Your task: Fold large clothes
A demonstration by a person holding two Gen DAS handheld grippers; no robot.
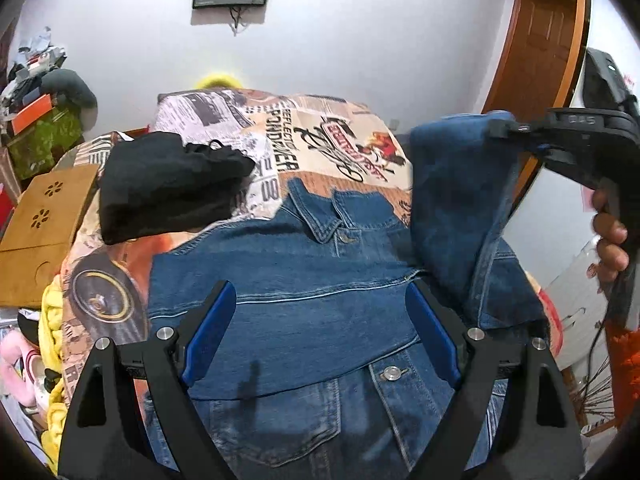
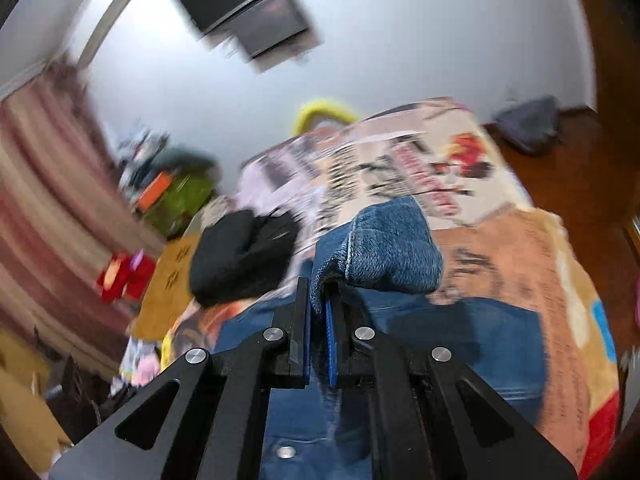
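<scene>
Right gripper (image 2: 320,304) pinches my denim jacket's (image 1: 288,280) sleeve (image 2: 380,248), lifted above it; left gripper (image 1: 320,328) spread over its chest

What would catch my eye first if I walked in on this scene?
Probably the blue denim jacket spread front-up on a loud newspaper-print bedspread, its collar toward the far wall. The right tool is shut on one denim sleeve and holds it up above the jacket, while the left tool hovers open over the chest. A folded black garment sits on the bed beyond the jacket's shoulder.
</scene>
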